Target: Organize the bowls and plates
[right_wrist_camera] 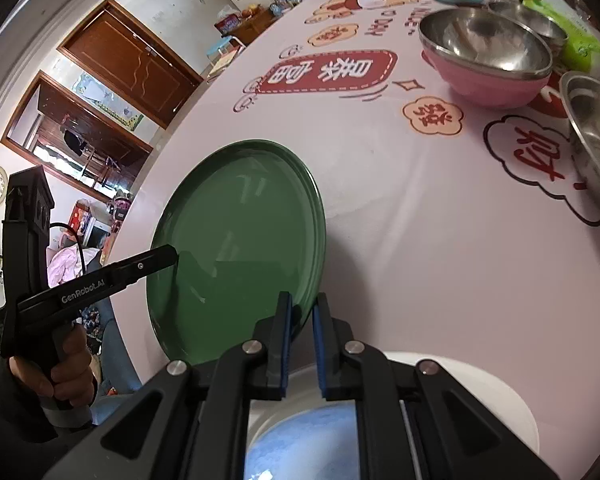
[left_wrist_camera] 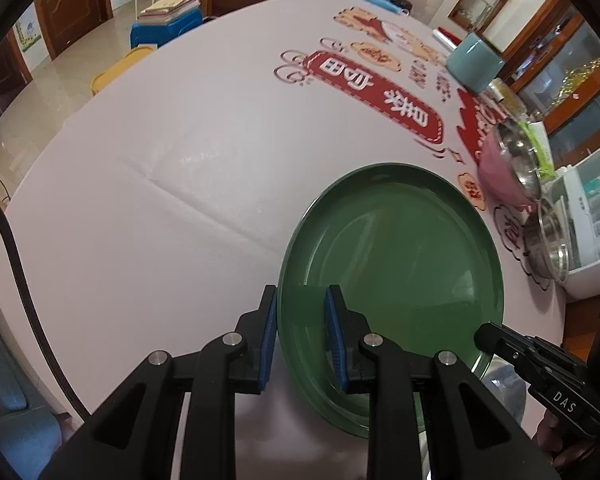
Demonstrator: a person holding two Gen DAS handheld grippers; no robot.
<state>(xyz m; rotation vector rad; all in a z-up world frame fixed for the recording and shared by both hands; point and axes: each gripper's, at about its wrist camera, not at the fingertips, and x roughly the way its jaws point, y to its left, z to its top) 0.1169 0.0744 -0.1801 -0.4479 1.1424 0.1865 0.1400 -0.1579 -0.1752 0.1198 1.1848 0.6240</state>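
Round dark-green plate (left_wrist_camera: pixel 396 280) held off the bench (left_wrist_camera: pixel 160 200), tilted, its rim gripped from 2 sides. Left claw (left_wrist_camera: pixel 302 336) clenched across the plate's near-left rim, 1 blue-padded finger (left_wrist_camera: pixel 269 340) outside the rim, the other over the inner face. Right claw (right_wrist_camera: pixel 300 340) clenched on the plate's lower right edge, rim pinched between the blue pads (right_wrist_camera: pixel 285 340). Seen from the right wrist, the left claw's black finger (right_wrist_camera: pixel 156 258) meeting the plate's left rim, a hand (right_wrist_camera: pixel 66 368) wrapped round its handle.

Directly beneath the right claw, a white plate with a blue centre (right_wrist_camera: pixel 460 384) lying on the bench, partly hidden by the claw body.

Farther back on the bench, well apart from the green plate: a pink bowl with a steel lining (right_wrist_camera: pixel 488 60), a plain steel bowl (right_wrist_camera: pixel 596 128) at the right edge, and a pale-teal cylindrical container (left_wrist_camera: pixel 474 64). White bench cloth printed with red and cream Chinese-character motifs (left_wrist_camera: pixel 380 92). White dish rack (left_wrist_camera: pixel 588 224) beside the bench at far right in the left wrist view.
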